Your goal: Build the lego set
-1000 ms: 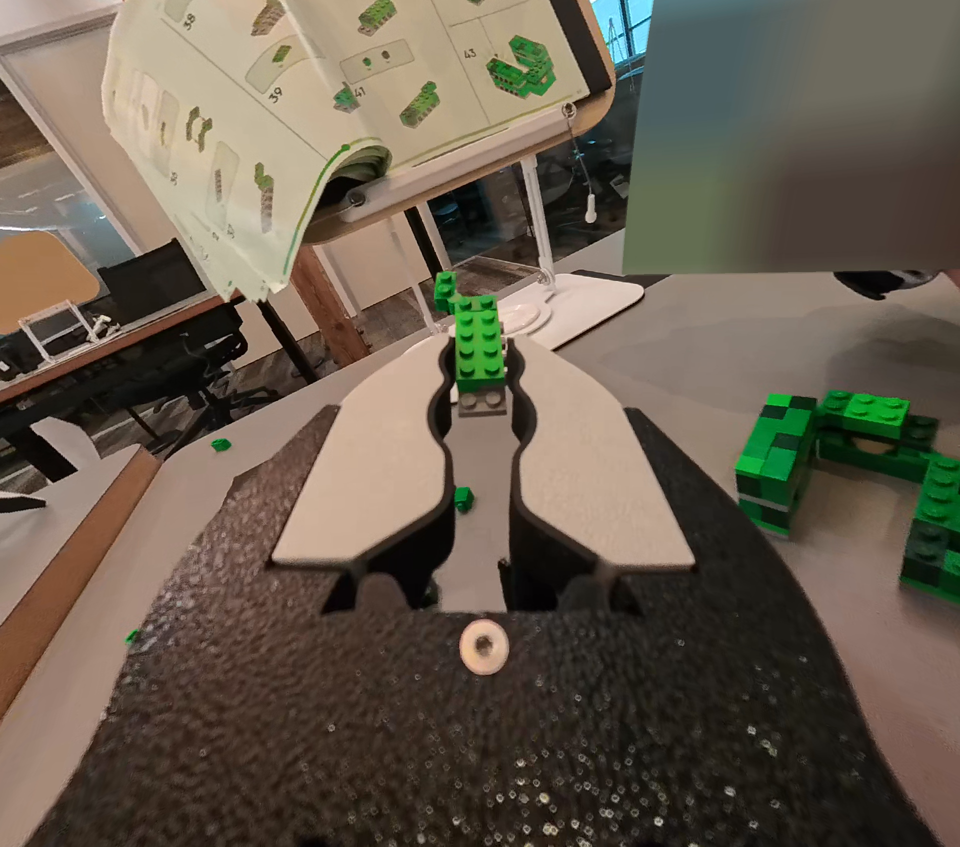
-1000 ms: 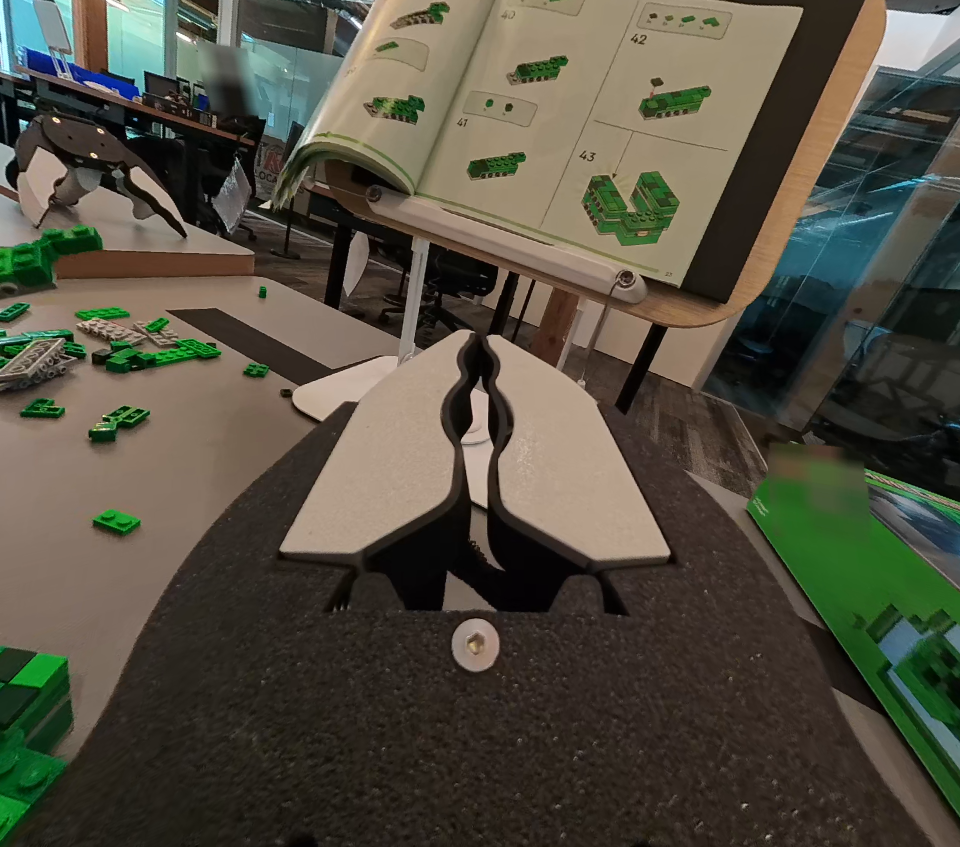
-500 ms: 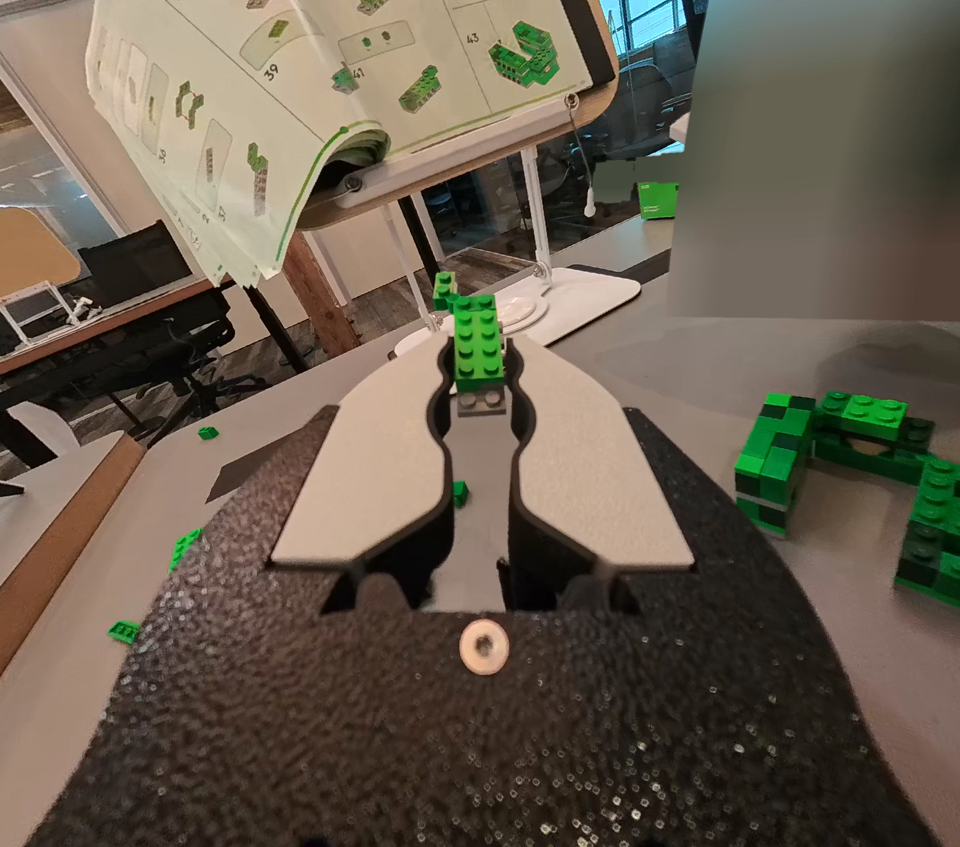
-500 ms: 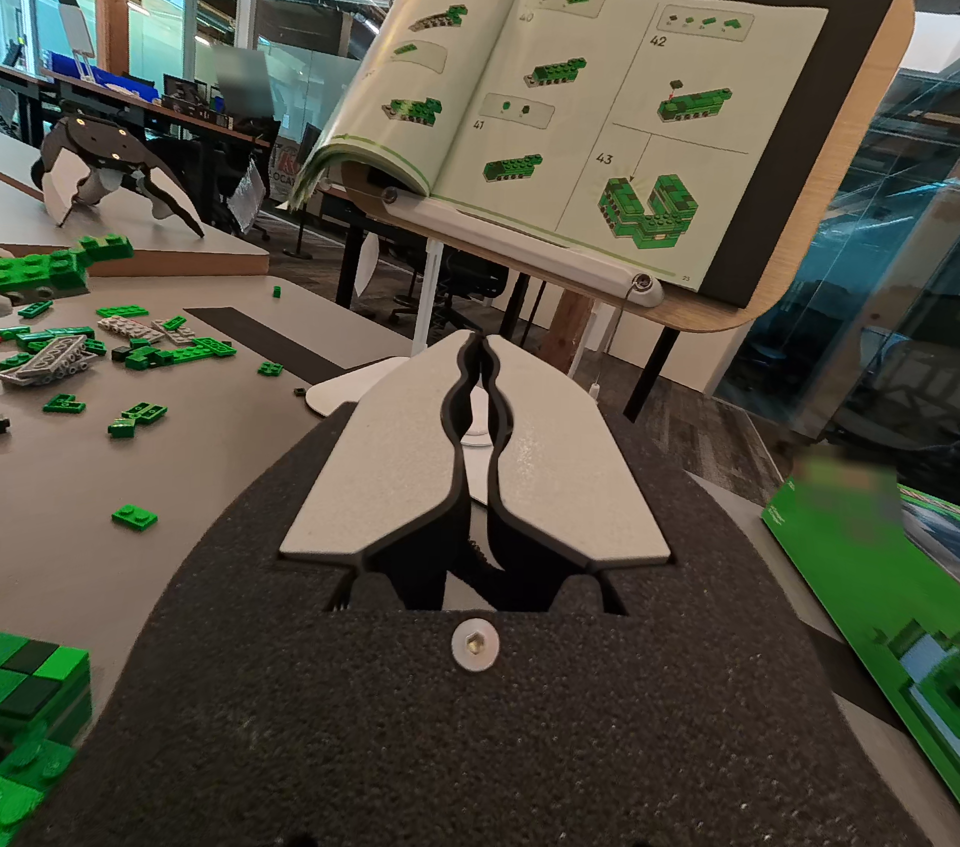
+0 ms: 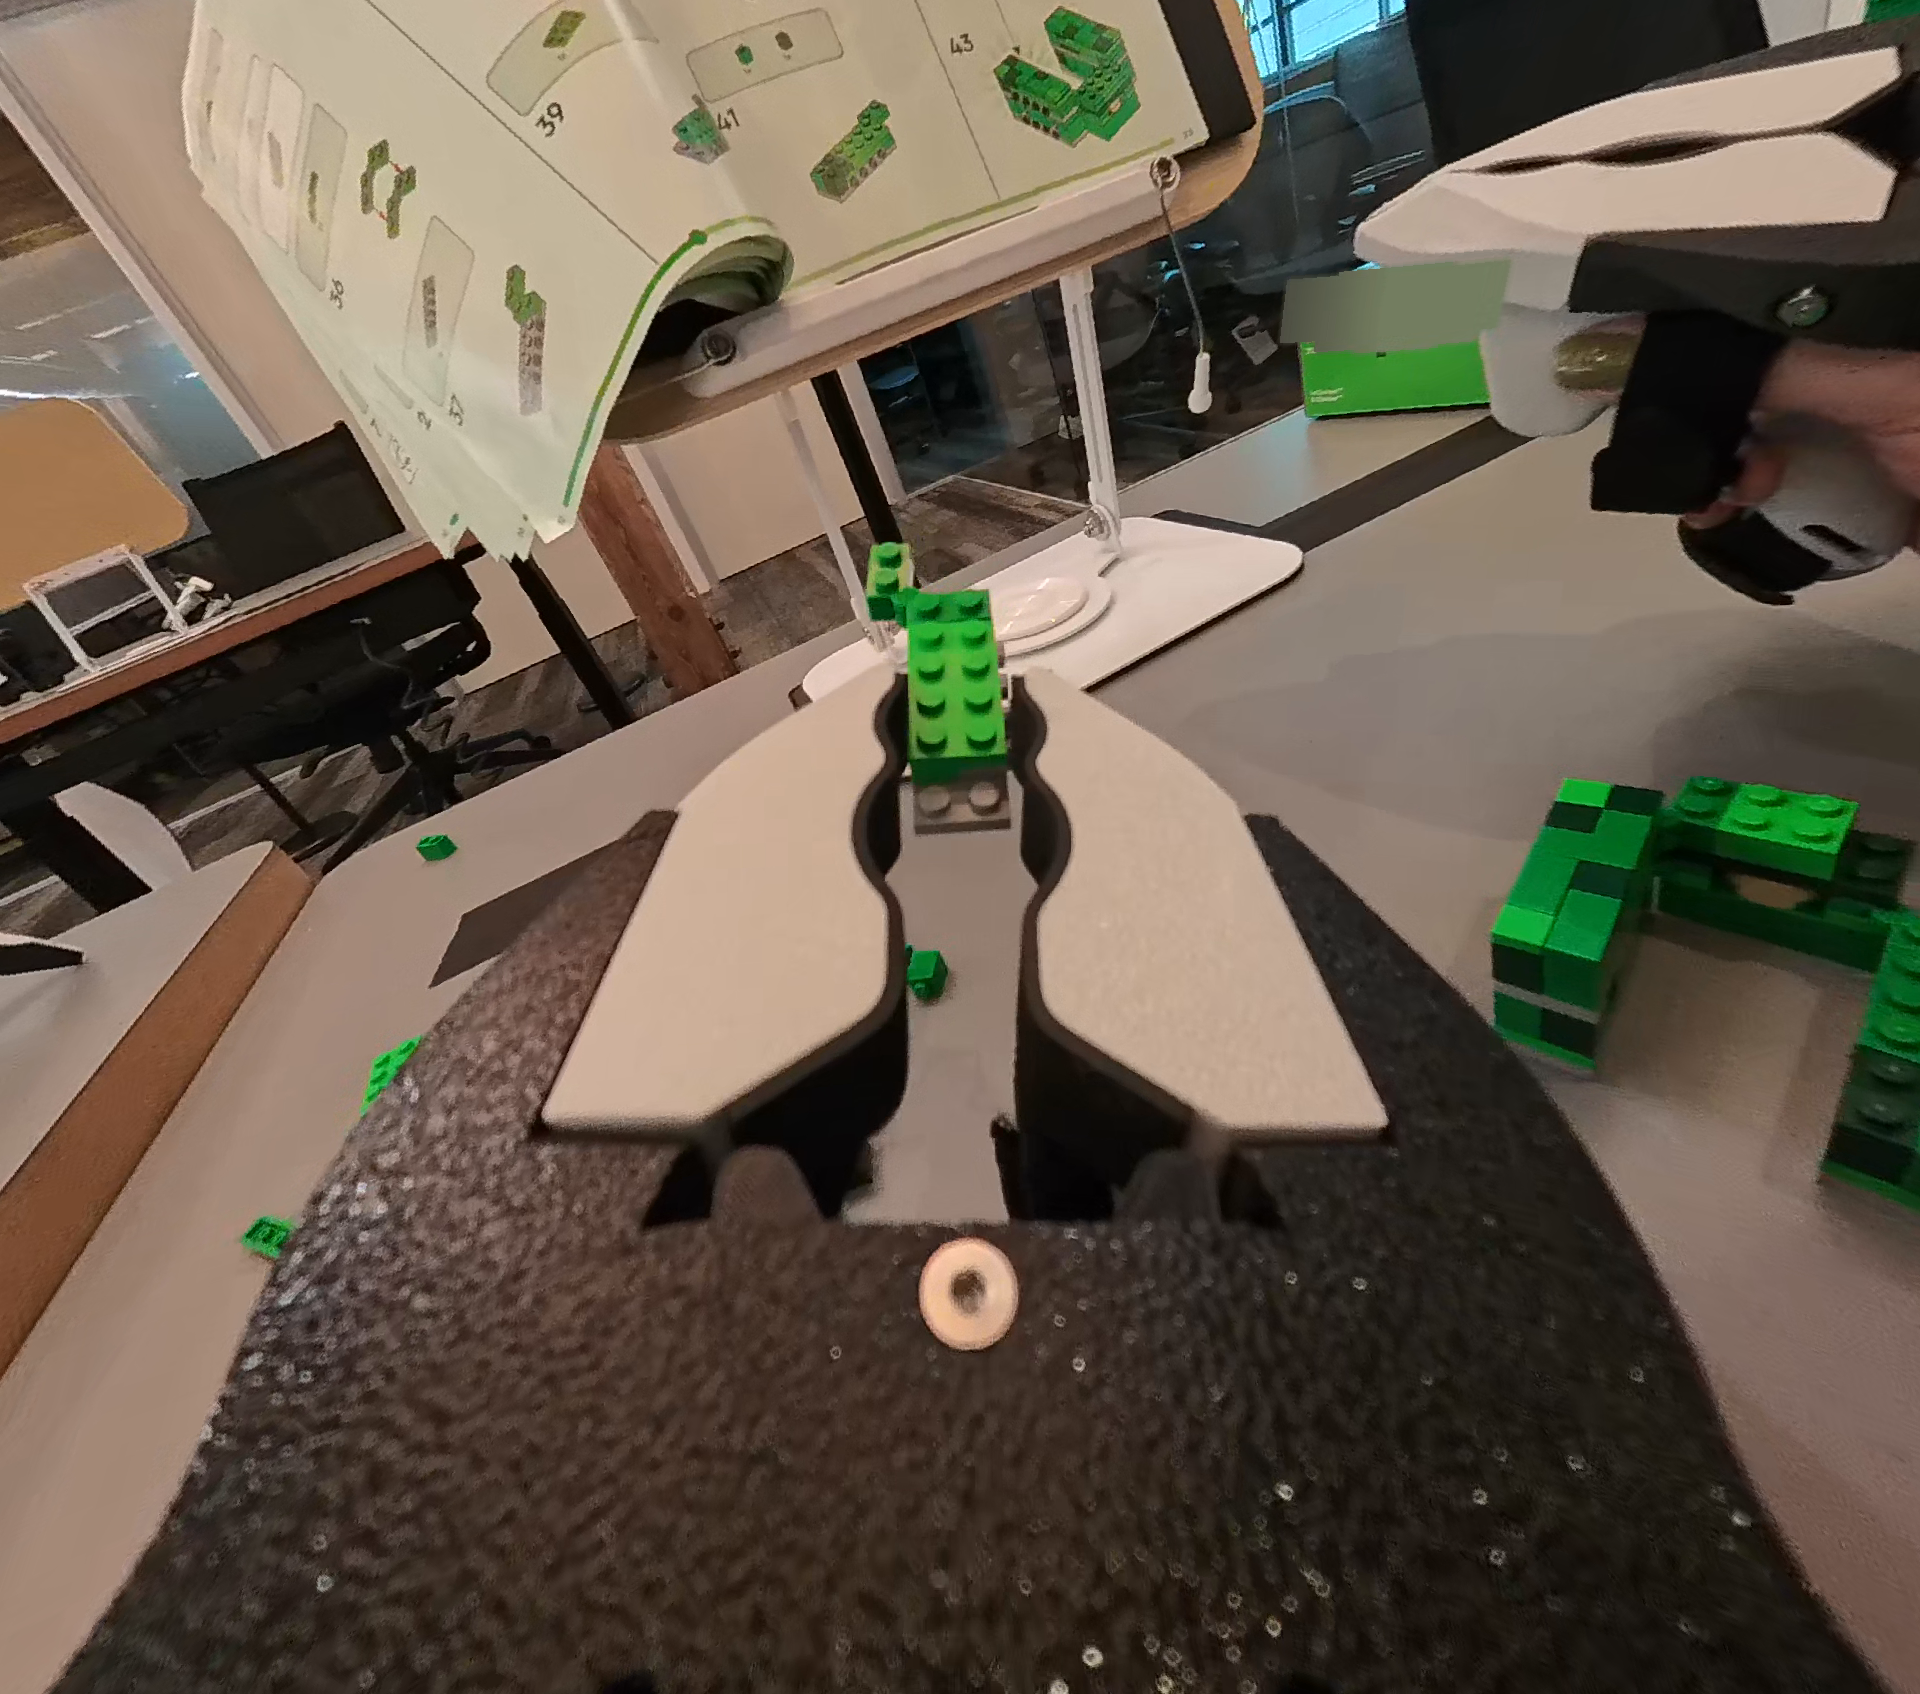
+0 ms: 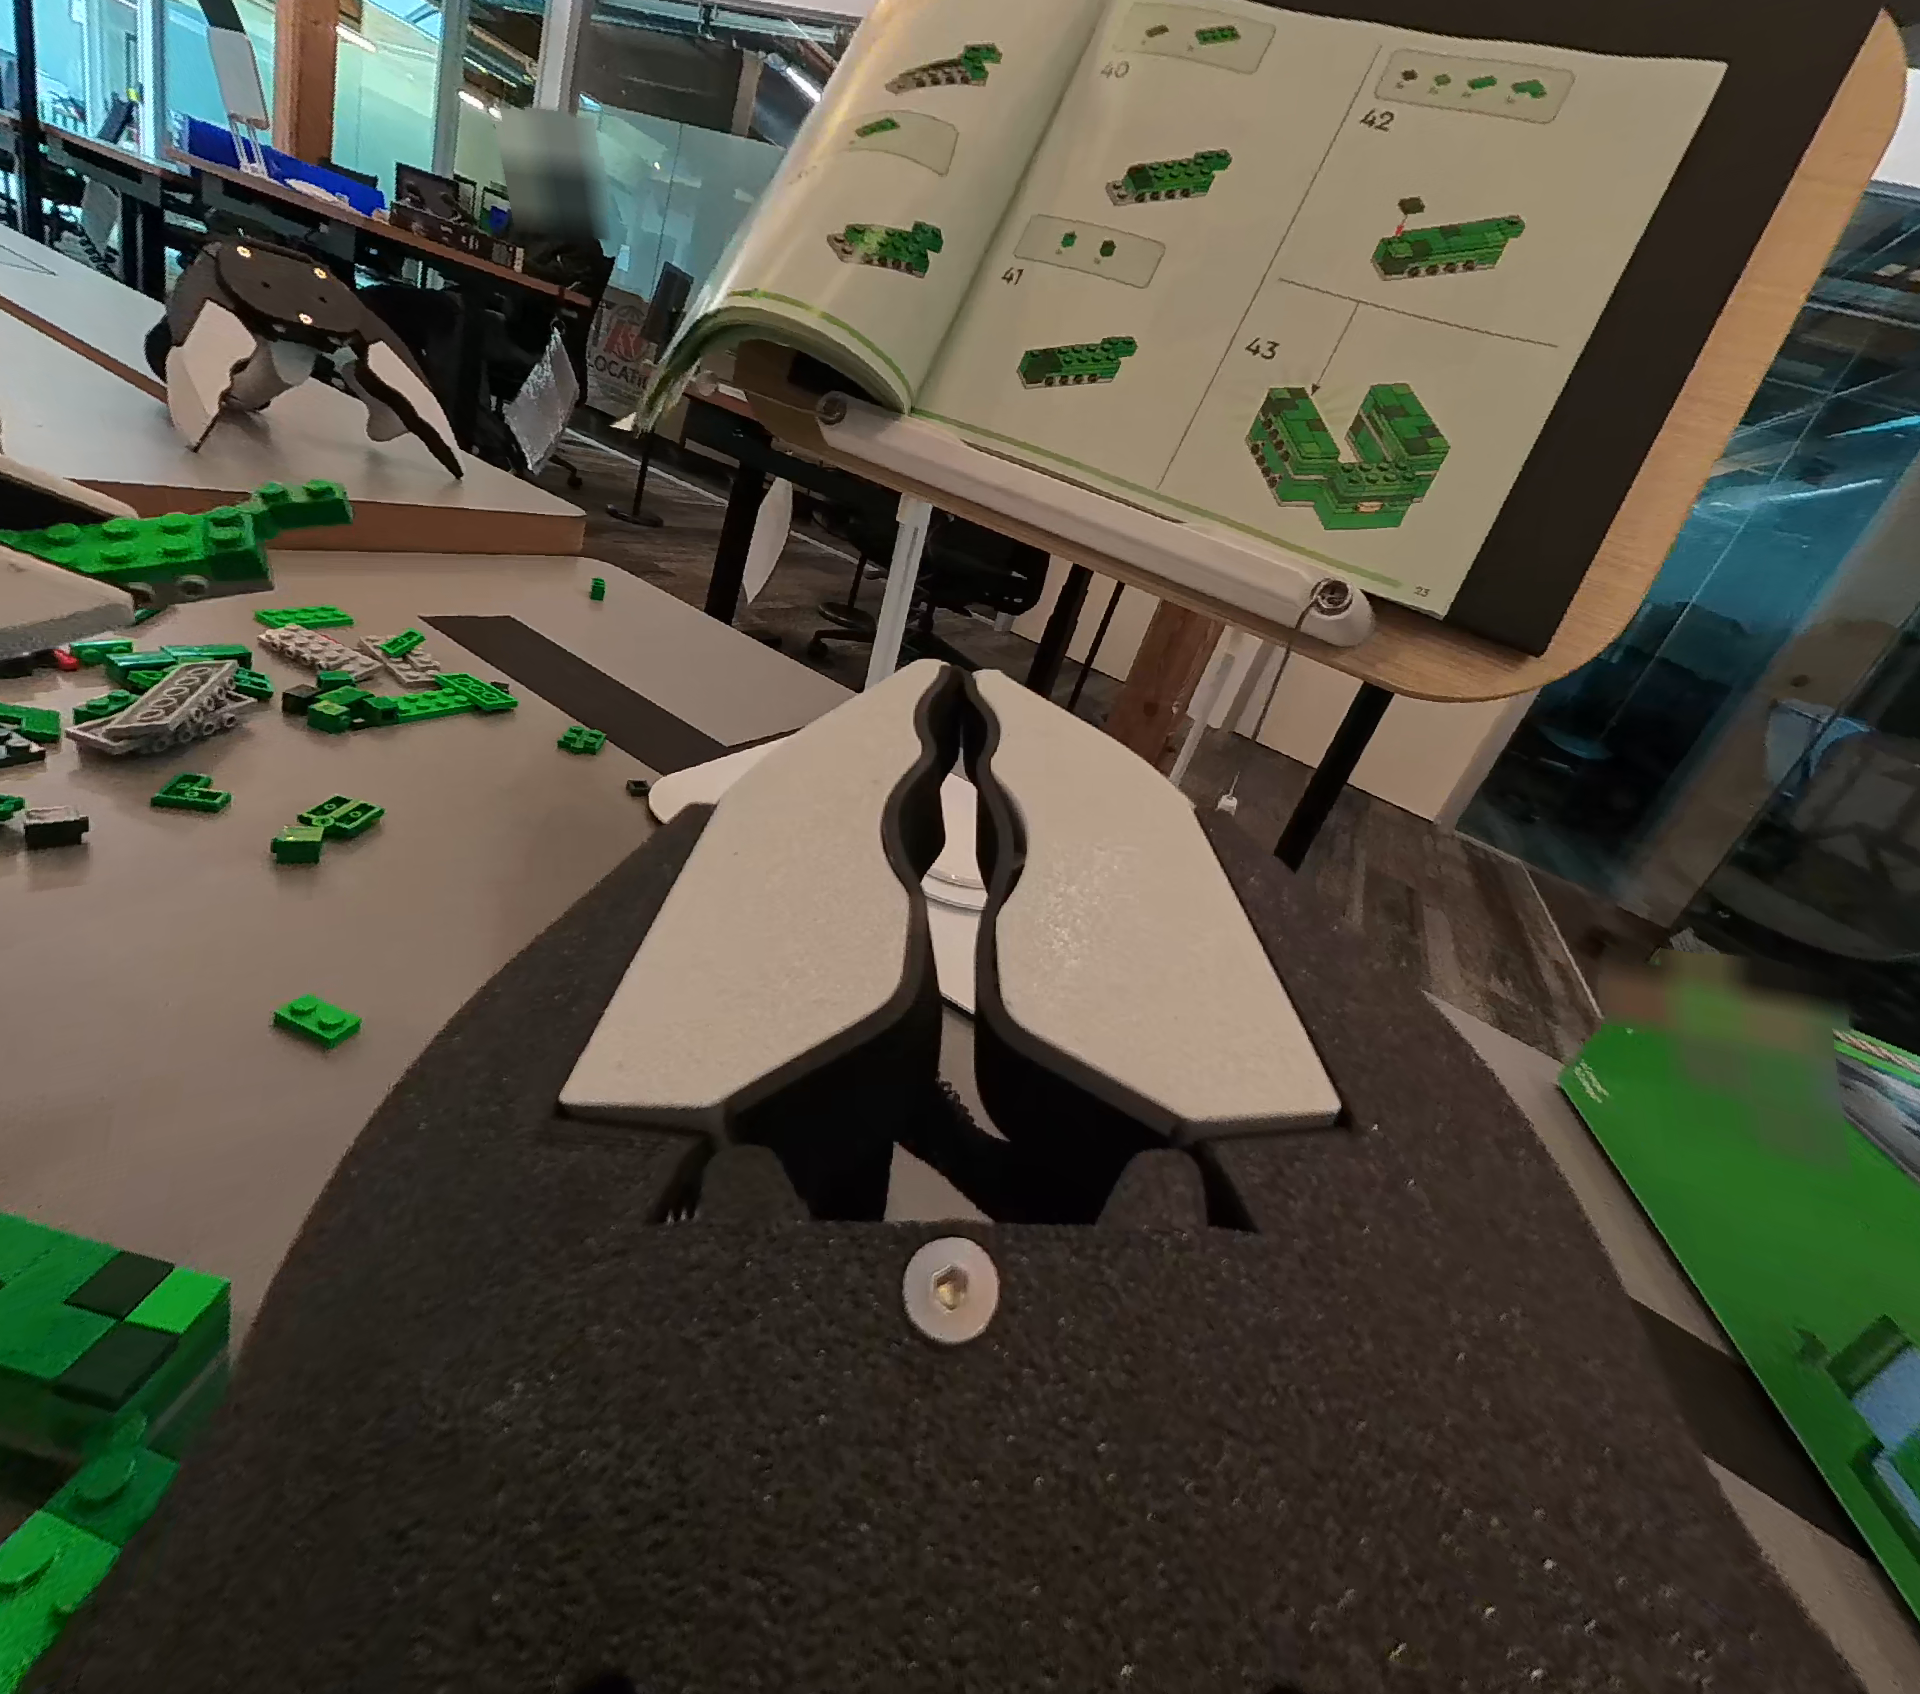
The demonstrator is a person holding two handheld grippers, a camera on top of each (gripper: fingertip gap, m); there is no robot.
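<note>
My left gripper (image 5: 956, 709) is shut on a small green brick assembly (image 5: 951, 688) with a grey plate at its near end, held above the grey table (image 5: 1351, 709). The assembly also shows in the right wrist view (image 6: 177, 543) at the far left. A larger U-shaped green build (image 5: 1704, 896) stands on the table to the right; its corner shows in the right wrist view (image 6: 94, 1332). My right gripper (image 6: 958, 688) is shut with nothing between its pads and hovers above the table; it shows in the left wrist view (image 5: 1642, 190) at the upper right, held by a hand.
An open instruction booklet (image 6: 1195, 242) rests on a stand (image 5: 1049, 616) at the table's far edge. Several loose green and grey pieces (image 6: 260, 709) lie on the left of the table. A green box (image 6: 1766, 1229) lies at the right. A spare gripper (image 6: 281, 335) sits on the neighbouring table. My right fingertips sit around 15 cm from my left ones.
My left gripper has swung its view, and the right gripper has come into sight at upper right. My right gripper has shifted slightly right. Both grasps are unchanged.
</note>
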